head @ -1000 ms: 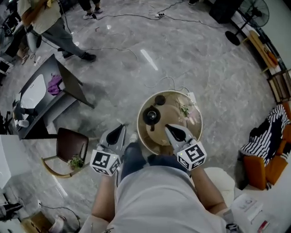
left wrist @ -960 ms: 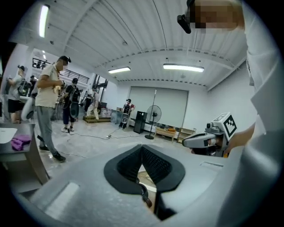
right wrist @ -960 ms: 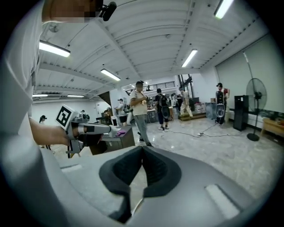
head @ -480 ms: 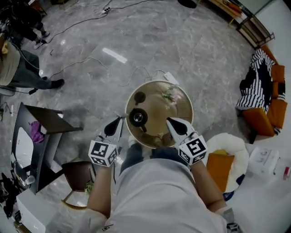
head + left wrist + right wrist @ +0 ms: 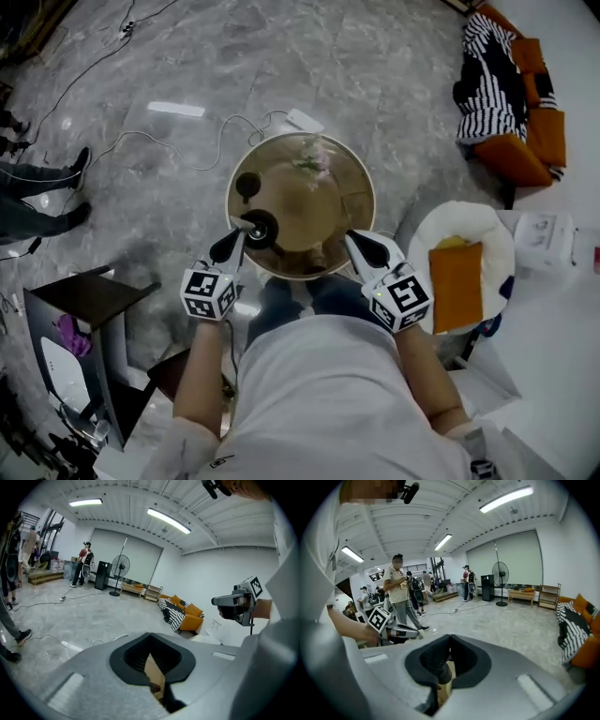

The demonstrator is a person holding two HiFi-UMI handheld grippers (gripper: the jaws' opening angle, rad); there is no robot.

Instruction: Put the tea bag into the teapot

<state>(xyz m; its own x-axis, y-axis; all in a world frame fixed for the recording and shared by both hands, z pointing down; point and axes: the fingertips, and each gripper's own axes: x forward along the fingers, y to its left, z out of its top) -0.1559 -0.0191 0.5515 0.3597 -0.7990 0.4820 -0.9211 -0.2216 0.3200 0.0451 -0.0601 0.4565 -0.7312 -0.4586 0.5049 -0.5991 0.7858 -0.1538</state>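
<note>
**Nothing picked up yet: both grippers arrive at the table shut and empty**

Head view: the person stands at the near edge of a round tan table (image 5: 362, 192). The black teapot (image 5: 261, 228) stands on the table's near-left part. The left gripper (image 5: 236, 238) points at the teapot from just beside it, its tip close to the pot's left side; I cannot tell whether it touches. The right gripper (image 5: 354, 240) comes in over the near-right rim, well apart from the teapot. A small dark round thing (image 5: 247, 183) lies beyond the teapot to the left; it may be the lid, but that is a guess. A sprig of flowers (image 5: 309, 155) sits at the far side. I cannot pick out the tea bag for certain; a small pale shape at the near rim is too small to name.

Left gripper view: the left gripper's (image 5: 150, 637) jaws are clenched tip to tip with nothing between them, and only a sliver of tan surface shows through the opening behind the tips.

Right gripper view: the right gripper's (image 5: 448, 639) jaws also meet at the tips, and nothing is gripped.

Judged from this, the task is at its very start. Finding and grasping the tea bag, opening the pot if it is covered, and dropping the bag in are all left to do.
</note>
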